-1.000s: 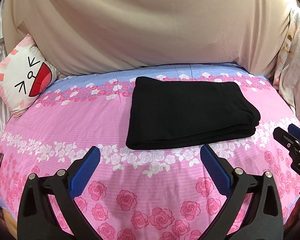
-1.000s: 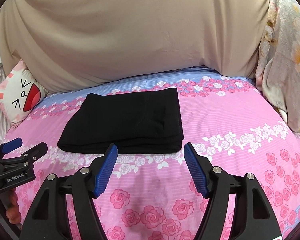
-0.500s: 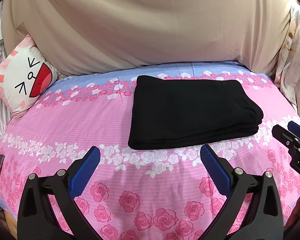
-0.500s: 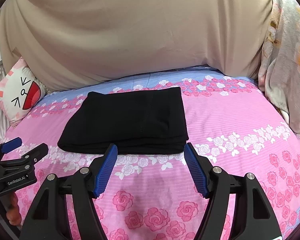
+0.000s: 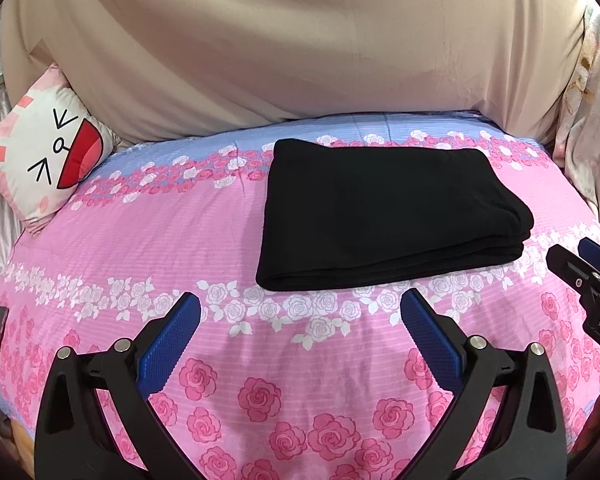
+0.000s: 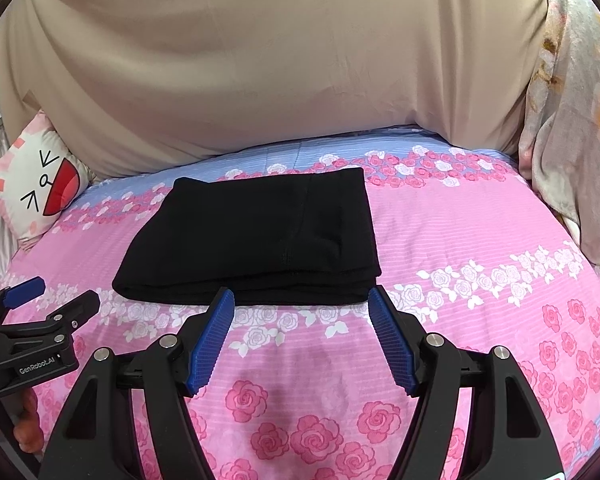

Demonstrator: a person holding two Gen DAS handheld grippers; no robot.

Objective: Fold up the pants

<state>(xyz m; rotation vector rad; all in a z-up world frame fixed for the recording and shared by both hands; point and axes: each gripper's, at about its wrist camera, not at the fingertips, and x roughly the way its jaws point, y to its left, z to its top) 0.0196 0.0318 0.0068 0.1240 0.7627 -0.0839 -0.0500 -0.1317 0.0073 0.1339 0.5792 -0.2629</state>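
I see the folded black pants (image 5: 384,216) lying on the bedspread (image 5: 160,232), with my left gripper (image 5: 300,312) and right gripper (image 6: 301,300) both spread apart, empty.

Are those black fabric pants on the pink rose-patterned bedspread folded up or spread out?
Folded. The black fabric pants lie as a compact rectangle with stacked layers showing along the near edge, flat on the pink rose-patterned bedspread.

Left gripper (image 5: 300,320): black plastic frame, triangular cut-outs, silver round-headed screws at pivots, ribbed blue pads (image 5: 168,346) on inner faces. Right gripper (image 6: 301,314): same build. White "GenRobot.AI" lettering shows on left gripper's body.
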